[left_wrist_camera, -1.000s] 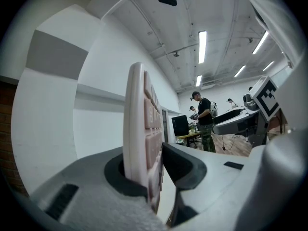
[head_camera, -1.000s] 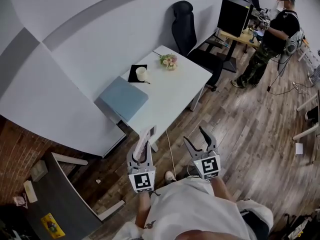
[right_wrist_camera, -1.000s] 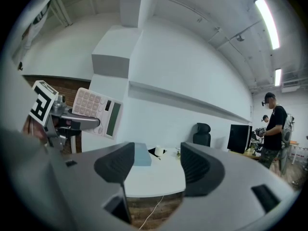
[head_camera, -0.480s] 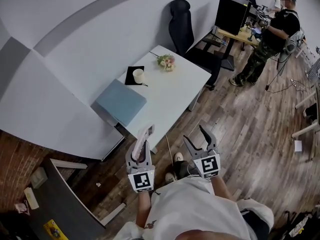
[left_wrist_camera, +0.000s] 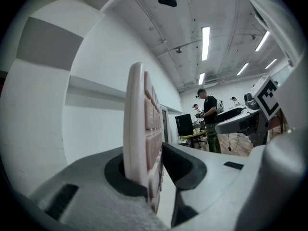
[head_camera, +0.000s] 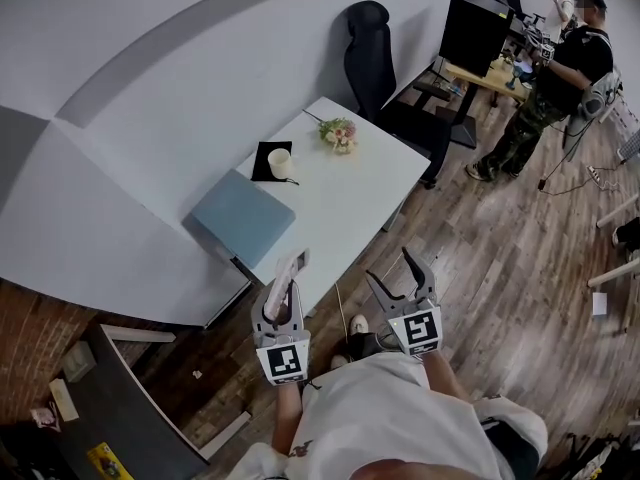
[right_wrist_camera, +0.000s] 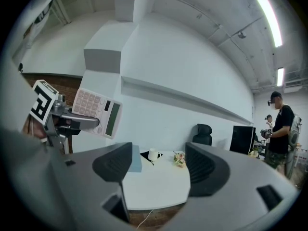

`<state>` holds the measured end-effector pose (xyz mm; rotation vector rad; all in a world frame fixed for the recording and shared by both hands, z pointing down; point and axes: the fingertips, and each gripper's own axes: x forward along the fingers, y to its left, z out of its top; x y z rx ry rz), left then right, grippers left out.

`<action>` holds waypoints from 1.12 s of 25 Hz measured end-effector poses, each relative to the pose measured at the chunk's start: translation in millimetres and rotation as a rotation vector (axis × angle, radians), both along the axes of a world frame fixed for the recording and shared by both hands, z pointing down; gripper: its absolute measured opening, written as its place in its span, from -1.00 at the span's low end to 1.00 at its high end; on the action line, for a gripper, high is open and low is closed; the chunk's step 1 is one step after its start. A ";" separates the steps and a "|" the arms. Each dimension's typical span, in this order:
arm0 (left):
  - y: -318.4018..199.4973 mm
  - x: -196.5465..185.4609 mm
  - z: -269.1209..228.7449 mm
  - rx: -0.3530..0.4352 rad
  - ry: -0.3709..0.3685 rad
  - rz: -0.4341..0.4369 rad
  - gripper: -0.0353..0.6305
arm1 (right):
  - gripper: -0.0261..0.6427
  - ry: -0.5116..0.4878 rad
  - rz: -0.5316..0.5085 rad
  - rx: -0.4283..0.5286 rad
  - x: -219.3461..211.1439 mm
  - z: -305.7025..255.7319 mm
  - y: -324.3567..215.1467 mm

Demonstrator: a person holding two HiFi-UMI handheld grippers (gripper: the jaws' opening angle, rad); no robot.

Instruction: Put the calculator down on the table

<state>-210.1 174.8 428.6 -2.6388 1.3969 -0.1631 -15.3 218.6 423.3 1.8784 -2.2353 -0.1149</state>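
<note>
My left gripper (head_camera: 285, 286) is shut on a pink-and-white calculator (head_camera: 287, 276), which stands on edge between the jaws over the near end of the white table (head_camera: 350, 203). In the left gripper view the calculator (left_wrist_camera: 142, 129) fills the middle, its keys facing right. From the right gripper view the calculator (right_wrist_camera: 98, 112) shows at upper left with its keys and display. My right gripper (head_camera: 398, 278) is open and holds nothing, level with the left one, over the wooden floor beside the table's near corner; its jaws (right_wrist_camera: 156, 165) frame the table top (right_wrist_camera: 159, 184).
On the table lie a blue pad (head_camera: 243, 218), a white cup (head_camera: 281, 163) on a black mat and a small flower bunch (head_camera: 339, 133). A black office chair (head_camera: 375, 53) stands at the far end. Two people (head_camera: 560, 73) work at a desk at the back right. A dark cabinet (head_camera: 120, 408) is at lower left.
Both grippers have moved forward toward the table together; the table's near end now sits closer to the left gripper. The calculator stays gripped throughout.
</note>
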 end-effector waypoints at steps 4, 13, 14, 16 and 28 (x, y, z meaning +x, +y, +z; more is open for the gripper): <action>-18.3 8.1 -0.5 -0.024 0.008 -0.016 -0.59 | 0.09 -0.003 -0.010 -0.002 7.2 -0.6 -20.5; -50.5 26.1 -6.2 -0.039 0.013 -0.045 -0.59 | 0.09 -0.014 -0.032 -0.006 25.8 -2.1 -56.5; -53.1 28.5 -6.5 -0.039 0.008 -0.047 -0.59 | 0.09 -0.014 -0.035 -0.007 28.0 -2.1 -60.0; -58.7 33.0 -7.0 -0.038 -0.002 -0.049 -0.59 | 0.09 -0.015 -0.042 -0.013 31.8 -1.6 -67.0; -85.4 67.7 -9.0 -0.026 -0.040 -0.090 -0.59 | 0.09 -0.037 -0.094 -0.016 67.3 -0.7 -102.0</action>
